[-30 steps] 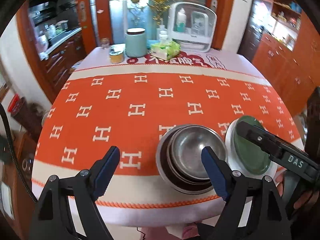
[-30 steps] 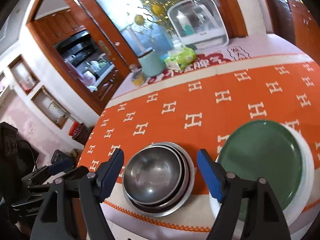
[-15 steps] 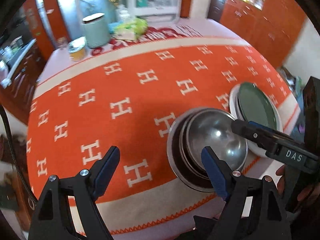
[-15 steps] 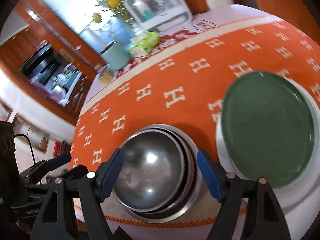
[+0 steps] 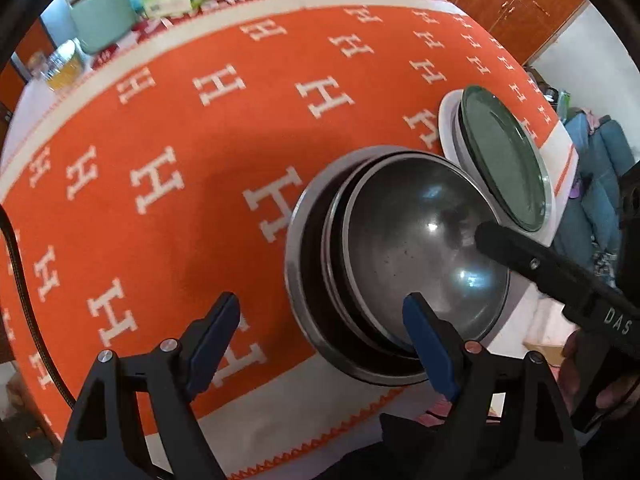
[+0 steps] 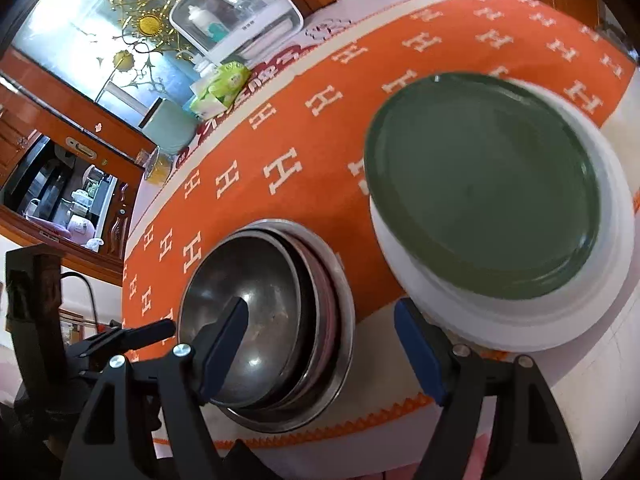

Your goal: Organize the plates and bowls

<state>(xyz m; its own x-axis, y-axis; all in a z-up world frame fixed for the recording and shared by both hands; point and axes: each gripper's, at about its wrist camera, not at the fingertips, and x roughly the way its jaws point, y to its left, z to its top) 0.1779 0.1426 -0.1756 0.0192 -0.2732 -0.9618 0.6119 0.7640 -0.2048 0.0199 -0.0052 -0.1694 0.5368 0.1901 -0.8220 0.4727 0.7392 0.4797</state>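
Left claw (image 5: 322,322) wide, holding nothing, one blue pad over the near rim of the nested stack of steel bowls (image 5: 400,256). Right claw (image 6: 320,334) also wide and empty, straddling the gap between bowls and dark green round plate (image 6: 484,184) stacked on white plates (image 6: 500,320). Both stacks sit near the edge of the orange H-patterned table (image 5: 180,128).

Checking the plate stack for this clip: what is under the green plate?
The green plate lies on a wider white plate, whose rim shows around it. An edge between them in the left wrist view hints at more pieces; their number is hidden.
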